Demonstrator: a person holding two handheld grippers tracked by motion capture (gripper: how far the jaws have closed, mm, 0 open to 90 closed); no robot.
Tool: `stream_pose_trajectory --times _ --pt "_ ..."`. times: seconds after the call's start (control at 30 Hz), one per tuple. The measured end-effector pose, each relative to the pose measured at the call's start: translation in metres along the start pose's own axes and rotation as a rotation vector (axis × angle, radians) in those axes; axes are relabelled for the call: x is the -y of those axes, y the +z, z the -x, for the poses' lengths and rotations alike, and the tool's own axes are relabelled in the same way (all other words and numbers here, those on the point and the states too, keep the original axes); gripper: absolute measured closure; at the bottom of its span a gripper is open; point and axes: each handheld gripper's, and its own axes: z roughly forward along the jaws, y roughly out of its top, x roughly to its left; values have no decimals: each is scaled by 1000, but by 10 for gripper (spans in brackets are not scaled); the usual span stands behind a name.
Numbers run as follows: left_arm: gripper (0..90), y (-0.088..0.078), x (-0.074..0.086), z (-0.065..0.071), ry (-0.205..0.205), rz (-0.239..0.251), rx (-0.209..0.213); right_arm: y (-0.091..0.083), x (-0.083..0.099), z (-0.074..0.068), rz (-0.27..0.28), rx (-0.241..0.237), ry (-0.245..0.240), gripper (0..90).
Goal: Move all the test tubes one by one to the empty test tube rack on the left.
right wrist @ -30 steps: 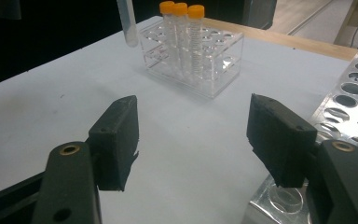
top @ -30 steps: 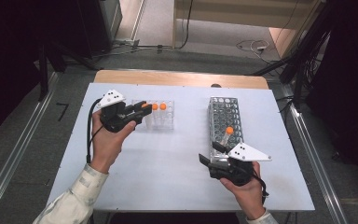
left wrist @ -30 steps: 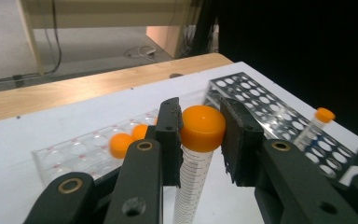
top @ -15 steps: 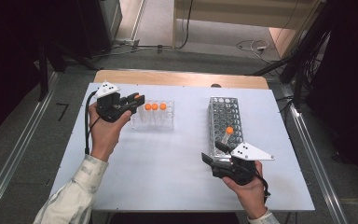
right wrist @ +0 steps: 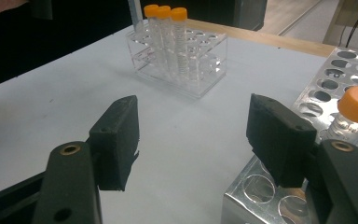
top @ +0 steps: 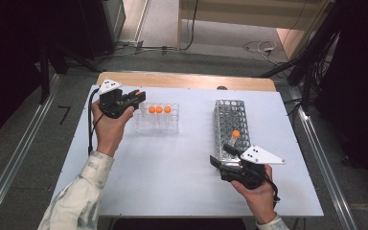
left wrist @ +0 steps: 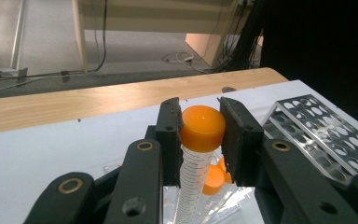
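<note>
We see the orange-capped tube (left wrist: 200, 140) sitting right between the jaws of the left gripper (left wrist: 202, 135), its cap level with the black pads and its clear, graduated body running down below them toward the clear plastic rack (top: 157, 120). In the high view that left gripper (top: 130, 99) is at the rack's left end, near the far left part of the white table (top: 172, 172), and the tube's orange cap (top: 136, 93) peeks out at its tip. The jaws are clamped tight on the cap from both sides, so the tube is held by its top. Three more capped tubes (top: 159, 109) stand upright in a row in the rack, just beside the gripper. Over on the right, we have the right gripper (top: 223, 155) low near the table's near edge, at the near end of the metal perforated rack (top: 232, 117). Its jaws stand well apart with nothing between them; through the gap we look at bare table. One capped tube (right wrist: 356, 114) stands in the metal rack just past its right jaw, apart from the pad.
</note>
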Motion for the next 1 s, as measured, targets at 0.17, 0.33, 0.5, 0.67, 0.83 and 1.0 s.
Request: stream_pose_trajectory --times 0.17,0.33,0.5,0.67,0.83,1.0 --pt "704 4 -3 -1 7 4 -9 -1 0 1 0 5 4 331" --pt "704 8 -3 0 14 5 -21 -2 0 3 5 5 5 331" --pt "703 11 -1 0 29 -1 -33 -2 0 3 5 7 5 331" --pt "703 12 0 1 38 -3 -32 -2 1 3 2 7 8 332" --pt "703 14 4 2 48 0 -39 -2 1 3 2 7 6 331" --pt "702 14 10 1 47 1 -37 -2 1 3 2 8 6 332"
